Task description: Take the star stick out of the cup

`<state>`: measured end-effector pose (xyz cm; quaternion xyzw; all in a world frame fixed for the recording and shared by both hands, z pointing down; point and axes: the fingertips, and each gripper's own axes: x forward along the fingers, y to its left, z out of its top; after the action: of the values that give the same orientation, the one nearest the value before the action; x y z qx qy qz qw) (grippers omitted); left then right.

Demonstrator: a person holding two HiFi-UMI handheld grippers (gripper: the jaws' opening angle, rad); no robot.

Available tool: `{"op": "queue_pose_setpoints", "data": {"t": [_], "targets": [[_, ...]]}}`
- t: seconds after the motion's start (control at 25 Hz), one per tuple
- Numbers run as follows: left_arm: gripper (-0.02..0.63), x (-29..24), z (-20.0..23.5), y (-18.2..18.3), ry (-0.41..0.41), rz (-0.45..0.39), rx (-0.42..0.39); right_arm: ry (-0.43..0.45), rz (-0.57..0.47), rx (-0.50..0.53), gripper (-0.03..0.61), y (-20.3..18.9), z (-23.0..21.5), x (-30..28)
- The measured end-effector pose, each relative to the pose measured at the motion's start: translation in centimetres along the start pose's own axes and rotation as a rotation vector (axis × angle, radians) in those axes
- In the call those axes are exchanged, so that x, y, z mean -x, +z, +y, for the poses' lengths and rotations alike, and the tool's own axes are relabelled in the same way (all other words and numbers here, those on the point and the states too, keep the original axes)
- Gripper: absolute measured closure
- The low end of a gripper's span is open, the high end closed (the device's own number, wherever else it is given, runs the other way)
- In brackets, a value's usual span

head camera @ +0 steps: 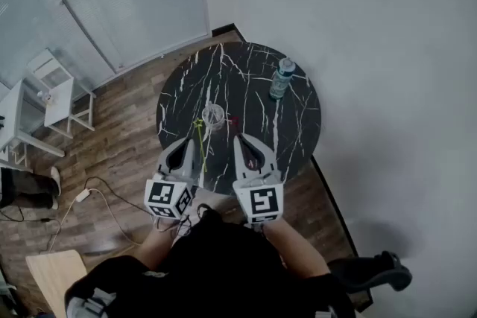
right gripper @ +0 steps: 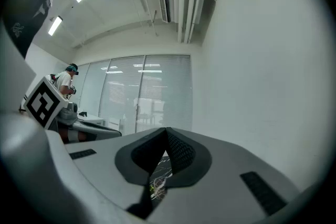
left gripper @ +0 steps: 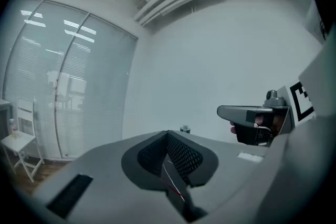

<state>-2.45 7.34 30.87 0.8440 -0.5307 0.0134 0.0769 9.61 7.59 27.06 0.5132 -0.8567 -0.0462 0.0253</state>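
A clear cup (head camera: pixel 213 115) stands on the round black marble table (head camera: pixel 246 63), near its front edge. The yellow-green star stick (head camera: pixel 200 145) is outside the cup, star end beside it, its shaft running back along the inner finger of my left gripper (head camera: pixel 191 139). That gripper's jaws meet at the tips; nothing shows between them in the left gripper view (left gripper: pixel 168 134). My right gripper (head camera: pixel 238 138) is shut too (right gripper: pixel 167 129), just right of the cup. Through the gap under its jaws I see the cup (right gripper: pixel 160 183) and a bit of the yellow-green star stick (right gripper: pixel 152 187).
A water bottle (head camera: pixel 282 78) stands at the table's far right. A small red thing (head camera: pixel 233 121) lies right of the cup. White chairs (head camera: pixel 56 97) stand at the left by the glass wall, and cables (head camera: pixel 97 197) run over the wooden floor.
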Motion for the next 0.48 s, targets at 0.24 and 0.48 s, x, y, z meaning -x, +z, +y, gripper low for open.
{"op": "queue_pose_setpoints", "data": {"t": [0.24,0.48], "targets": [[0.614,1.9,-1.4,2.9,0.044,-0.050,-0.045,-0.013,-0.004,-0.017,0.582,1.6,-1.0,2.3],[0.615,3.0,-2.7,2.4,0.066,-0.063,-0.043,-0.028,-0.011,0.010,0.583,1.7,-2.1,4.0]]}}
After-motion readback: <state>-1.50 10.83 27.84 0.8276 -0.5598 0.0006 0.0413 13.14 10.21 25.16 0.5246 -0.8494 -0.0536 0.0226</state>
